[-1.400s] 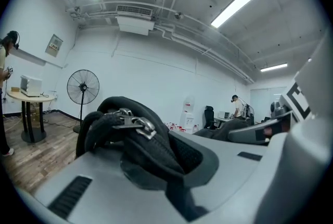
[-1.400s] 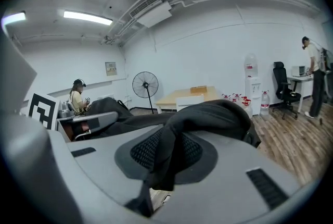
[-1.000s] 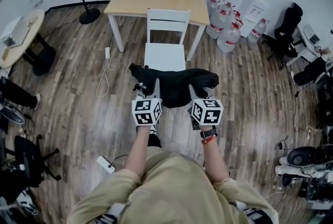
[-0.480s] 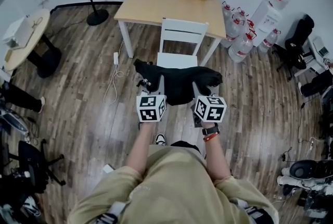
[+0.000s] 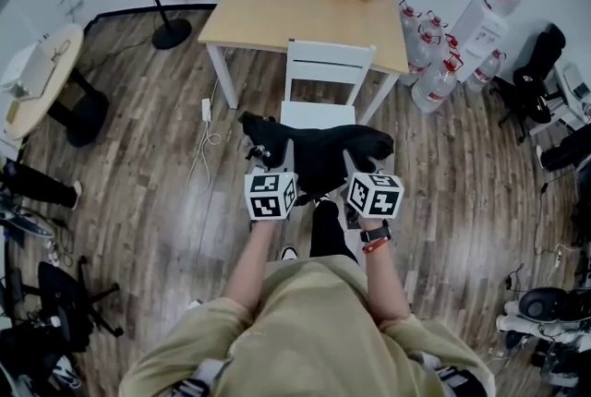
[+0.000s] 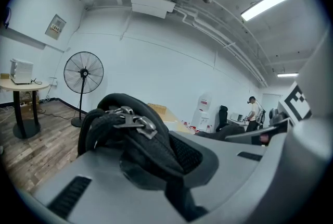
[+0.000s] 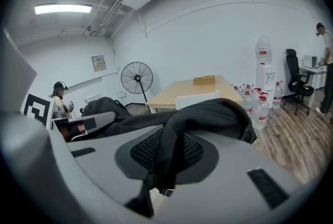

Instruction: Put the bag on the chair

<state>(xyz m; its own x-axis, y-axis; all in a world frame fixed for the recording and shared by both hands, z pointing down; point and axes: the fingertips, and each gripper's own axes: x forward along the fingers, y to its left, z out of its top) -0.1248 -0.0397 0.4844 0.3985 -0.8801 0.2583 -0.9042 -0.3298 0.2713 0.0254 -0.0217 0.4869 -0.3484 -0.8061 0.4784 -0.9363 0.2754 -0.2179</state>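
By white chair [image 5: 330, 55], black bag [image 5: 323, 150], bottle labels [image 5: 447, 65] illegible

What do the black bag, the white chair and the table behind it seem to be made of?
Bag: matte black woven fabric; it sags and creases, with metal zipper pulls. Chair: likely white-painted wood, slatted back. Table: pale wood-look top, possibly laminate; white legs.

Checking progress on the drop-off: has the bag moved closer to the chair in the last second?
Yes. The bag has come toward the white chair: in the head view it now overlaps more of the seat than before.
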